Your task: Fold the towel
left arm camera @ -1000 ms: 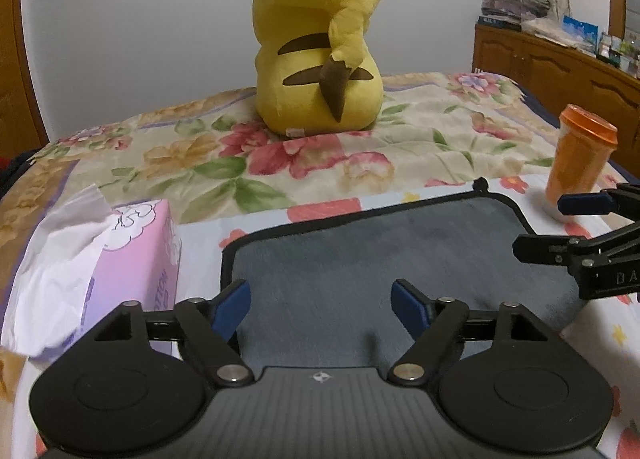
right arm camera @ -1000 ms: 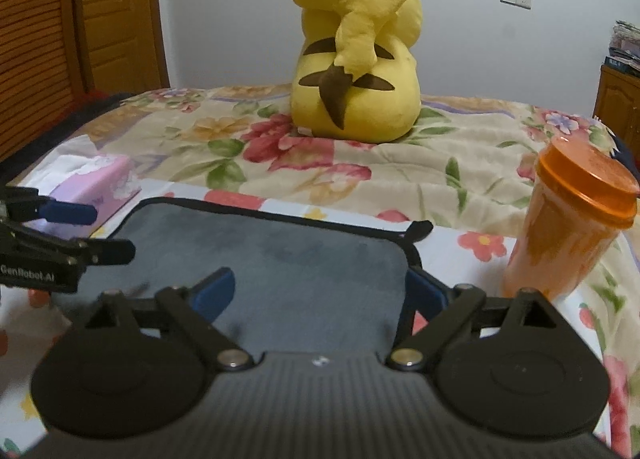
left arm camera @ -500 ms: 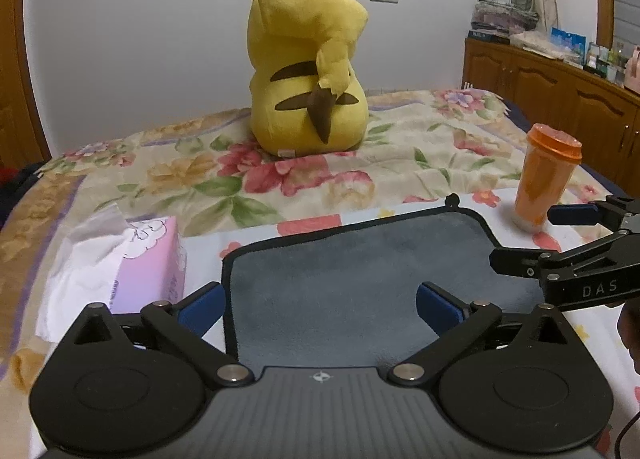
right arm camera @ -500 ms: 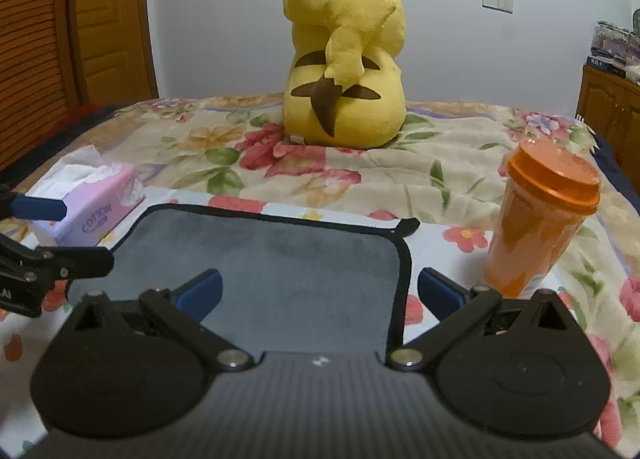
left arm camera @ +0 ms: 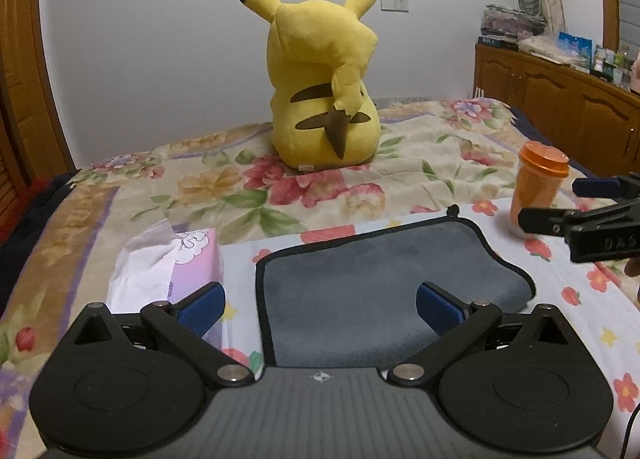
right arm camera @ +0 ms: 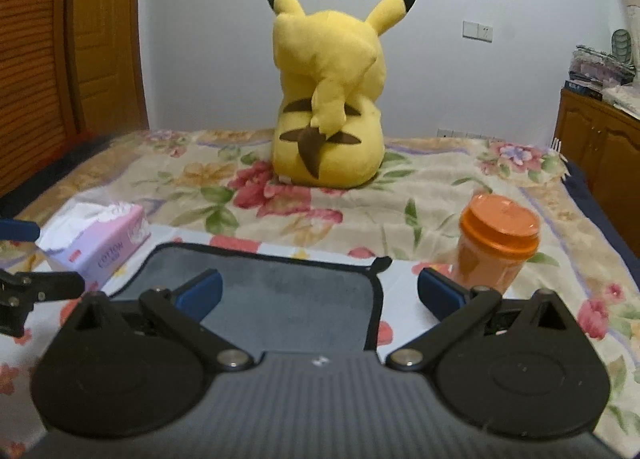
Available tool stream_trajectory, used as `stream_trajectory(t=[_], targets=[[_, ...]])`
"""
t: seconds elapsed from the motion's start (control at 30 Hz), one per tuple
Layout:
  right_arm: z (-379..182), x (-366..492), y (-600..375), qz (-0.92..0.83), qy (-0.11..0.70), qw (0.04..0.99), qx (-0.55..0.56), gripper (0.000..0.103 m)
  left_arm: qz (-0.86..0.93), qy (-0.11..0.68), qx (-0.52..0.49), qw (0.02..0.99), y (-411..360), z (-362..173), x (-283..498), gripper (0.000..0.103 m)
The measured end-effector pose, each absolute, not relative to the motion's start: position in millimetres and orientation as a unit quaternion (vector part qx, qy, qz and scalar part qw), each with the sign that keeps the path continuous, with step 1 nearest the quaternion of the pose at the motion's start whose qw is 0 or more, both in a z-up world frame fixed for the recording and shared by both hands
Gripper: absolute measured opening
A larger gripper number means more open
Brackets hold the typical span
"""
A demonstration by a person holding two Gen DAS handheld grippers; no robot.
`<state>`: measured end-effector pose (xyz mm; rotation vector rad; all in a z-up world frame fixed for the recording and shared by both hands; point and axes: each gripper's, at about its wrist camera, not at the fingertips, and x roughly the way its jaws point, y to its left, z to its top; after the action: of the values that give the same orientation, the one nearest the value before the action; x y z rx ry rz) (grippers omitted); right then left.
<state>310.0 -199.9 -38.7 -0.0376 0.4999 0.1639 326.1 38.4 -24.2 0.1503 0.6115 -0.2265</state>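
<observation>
A dark grey towel (left arm camera: 372, 283) with black edging lies flat on the flowered bedspread; it also shows in the right wrist view (right arm camera: 280, 299). My left gripper (left arm camera: 320, 307) is open and empty, raised above the towel's near left part. My right gripper (right arm camera: 320, 293) is open and empty, above the towel's near right edge. Each gripper shows in the other's view, the right one (left arm camera: 580, 211) at the towel's right side and the left one (right arm camera: 24, 259) at its left side.
A pink tissue box (left arm camera: 176, 271) lies left of the towel, also in the right wrist view (right arm camera: 100, 243). An orange lidded cup (right arm camera: 494, 247) stands right of it. A yellow plush toy (left arm camera: 324, 99) sits behind. Wooden cabinets (left arm camera: 560, 99) stand to the right.
Both grippers have opened wider and drawn back and up from the towel. More of the bed and room shows now.
</observation>
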Motion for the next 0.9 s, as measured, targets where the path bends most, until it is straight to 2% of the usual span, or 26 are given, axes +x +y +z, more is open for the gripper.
stream_trajectory(t=[0.53,0.9], targets=[[2,259,-216,0.075,0.229,0.97,-0.01,0.103,-0.113,0.28,0.094,0.949,25,21,269,0.103],[-1,225,-221,0.072,0.24,0.968,-0.007,0.103,-0.09,0.29,0.084,0.949,21,15,229,0.103]])
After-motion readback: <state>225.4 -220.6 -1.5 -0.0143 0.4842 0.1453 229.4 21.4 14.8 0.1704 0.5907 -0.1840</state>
